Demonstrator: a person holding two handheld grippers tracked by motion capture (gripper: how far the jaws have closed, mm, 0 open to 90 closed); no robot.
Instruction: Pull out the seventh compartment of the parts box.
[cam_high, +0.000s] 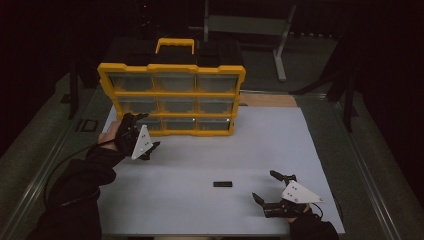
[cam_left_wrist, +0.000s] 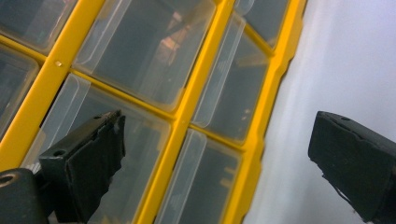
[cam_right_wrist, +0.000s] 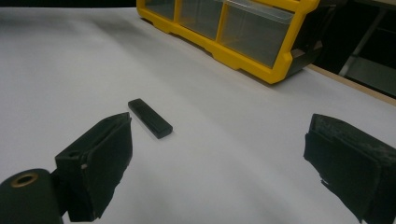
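My left gripper (cam_high: 145, 131) sits left of centre in the high view, at the lower left corner of the yellow drawer organizer (cam_high: 172, 95), which stands upright on the white desk (cam_high: 260, 150). Its fingers (cam_left_wrist: 88, 158) are spread wide apart and hold nothing. In the left gripper view one finger lies over a clear drawer front (cam_left_wrist: 107, 154) in the lower left of the frame, while the other sits at the right edge over bare desk, with the yellow frame's edge running between them.

My right gripper (cam_high: 270, 187) is in the lower right of the high view, low over the desk, its fingers (cam_right_wrist: 100, 163) also wide apart and empty. The small flat black bar (cam_high: 222, 184) lies on the desk just below the middle of the high view, near that gripper but not touching it. In the right gripper view the bar (cam_right_wrist: 150, 118) lies just beyond the left finger's tip, left of centre, with the organizer across the top of the frame.
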